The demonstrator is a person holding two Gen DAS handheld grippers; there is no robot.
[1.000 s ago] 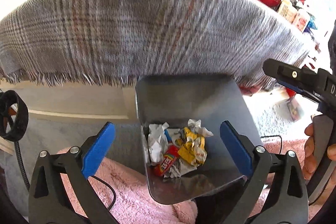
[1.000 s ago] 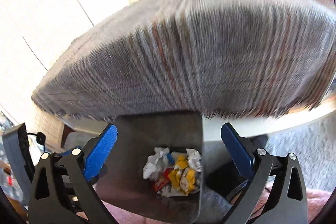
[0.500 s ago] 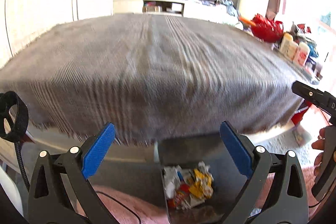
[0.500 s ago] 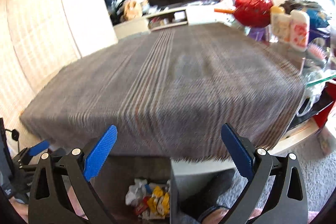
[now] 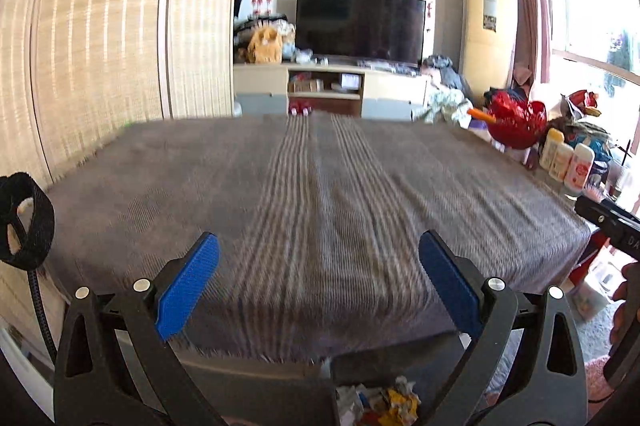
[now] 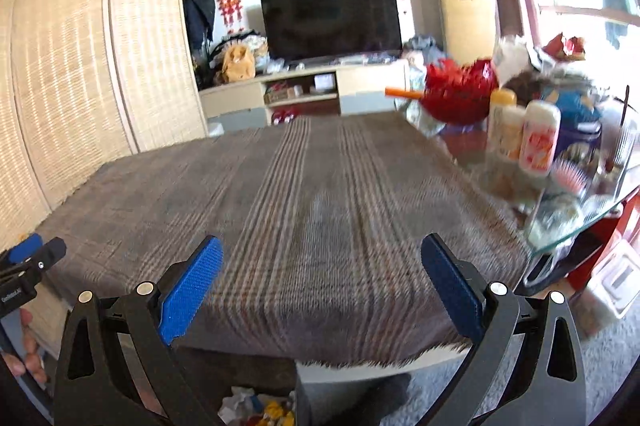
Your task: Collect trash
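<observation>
Left wrist view: left gripper (image 5: pixel 318 276) spread wide, blue pads (image 5: pixel 187 292) well apart, nothing between them. It hangs over the near edge of the table (image 5: pixel 248 366), which is covered by a grey-brown plaid cloth (image 5: pixel 320 194) with a fringed hem. Cloth surface bare as far as the blur lets me tell.

Trash (image 5: pixel 378 402): crumpled white, yellow and red wrappers, lying in a dark bin (image 5: pixel 400 362) on the floor just below the near table edge, right of centre in this view. Only the bin's top part shows.

Right gripper (image 5: pixel 608 222) enters at the right border of this view, beside the right edge of the table; part of a hand (image 5: pixel 624 302) below it.

Right wrist view: right gripper (image 6: pixel 322 278) likewise spread, pads (image 6: pixel 191 290) empty, also over the near edge of the cloth (image 6: pixel 320 206). Same trash (image 6: pixel 260 410) visible at bottom centre, under the table edge. Left gripper (image 6: pixel 28 262) shows at the left border, fingers of a hand (image 6: pixel 24 350) under it.

Far right corner of the table: red bowl-like item (image 6: pixel 460 92), several bottles (image 6: pixel 538 138), other clutter too blurred to identify. Television (image 6: pixel 332 20) on a low cabinet beyond the far edge; woven screen (image 6: pixel 92 58) to the left.
</observation>
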